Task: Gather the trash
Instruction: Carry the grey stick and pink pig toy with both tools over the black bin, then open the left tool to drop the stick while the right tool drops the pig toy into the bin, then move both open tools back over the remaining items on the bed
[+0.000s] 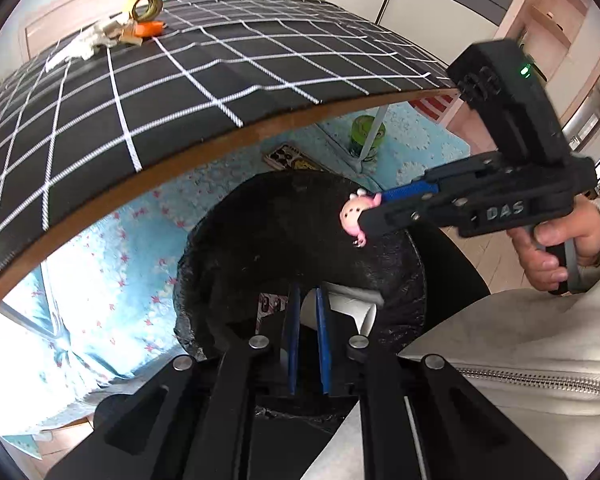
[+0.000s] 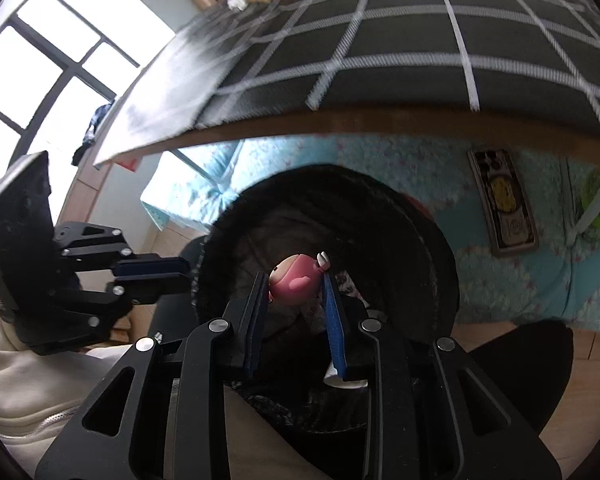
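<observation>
Right hand-held gripper (image 2: 296,280) is pinching a small pink pig toy (image 2: 296,282) between its blue pads, jaws nearly closed on the toy's round body, and it is hanging over the mouth of the black-lined trash bin (image 2: 440,248) that stands on the floor below the surface's near edge. To do the drop well, it is probably worth bringing the toy over the middle of the opening rather than the rim before easing the jaws apart, since a round toy could bounce off the liner's edge (the bag looks loosely draped). Left hand-held gripper (image 1: 308,308) is nearly closed too, a white paper-like piece (image 1: 364,312) showing around its pads, though whether it is actually gripping it is hard to tell. Both are angling steeply downward toward the bin, the person's hand (image 1: 556,248) wrapped round the right handle. Further out, more scraps (image 1: 100,38) and an orange piece (image 1: 150,29) are lying at the far corner of the checked surface (image 1: 220,80), beside a tape roll (image 1: 144,6)
</observation>
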Demonstrator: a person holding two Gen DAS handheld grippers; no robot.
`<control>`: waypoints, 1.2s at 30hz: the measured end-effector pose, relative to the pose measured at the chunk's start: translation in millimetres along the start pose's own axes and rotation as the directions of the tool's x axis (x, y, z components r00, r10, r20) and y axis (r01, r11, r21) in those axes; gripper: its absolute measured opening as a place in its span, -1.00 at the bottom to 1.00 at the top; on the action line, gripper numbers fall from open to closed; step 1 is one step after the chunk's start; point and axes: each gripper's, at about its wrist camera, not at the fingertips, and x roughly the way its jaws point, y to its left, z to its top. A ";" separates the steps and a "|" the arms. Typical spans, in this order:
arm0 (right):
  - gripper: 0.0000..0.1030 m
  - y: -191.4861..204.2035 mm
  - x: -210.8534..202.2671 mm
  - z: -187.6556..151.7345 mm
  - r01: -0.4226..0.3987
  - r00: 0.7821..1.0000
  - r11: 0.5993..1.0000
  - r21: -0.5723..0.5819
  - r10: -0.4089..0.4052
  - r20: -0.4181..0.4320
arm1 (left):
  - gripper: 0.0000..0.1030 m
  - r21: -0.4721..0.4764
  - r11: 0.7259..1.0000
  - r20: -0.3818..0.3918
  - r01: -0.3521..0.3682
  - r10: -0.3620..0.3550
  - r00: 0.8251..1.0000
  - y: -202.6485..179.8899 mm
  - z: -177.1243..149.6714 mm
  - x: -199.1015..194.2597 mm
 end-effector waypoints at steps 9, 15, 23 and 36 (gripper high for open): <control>-0.17 -6.3 7.8 -0.1 -0.003 1.000 1.000 0.016 0.003 -0.019 | -0.80 -0.077 0.997 -0.024 -0.007 0.005 1.000 8.2 3.3 3.3; -0.17 -4.7 -0.5 4.0 -0.001 1.000 1.000 0.014 0.001 -0.003 | 0.12 -0.101 0.995 0.031 -0.014 0.017 0.999 11.4 5.9 -8.0; -0.17 3.7 -18.0 10.8 0.004 0.999 1.000 -0.016 -0.003 0.035 | 0.12 -0.081 0.996 0.072 -0.032 0.038 0.997 10.5 10.1 -26.1; -0.17 27.3 -53.4 25.9 0.010 0.993 0.995 -0.095 0.001 0.117 | 0.12 -0.067 0.994 0.164 -0.085 0.095 0.982 16.2 24.4 -62.0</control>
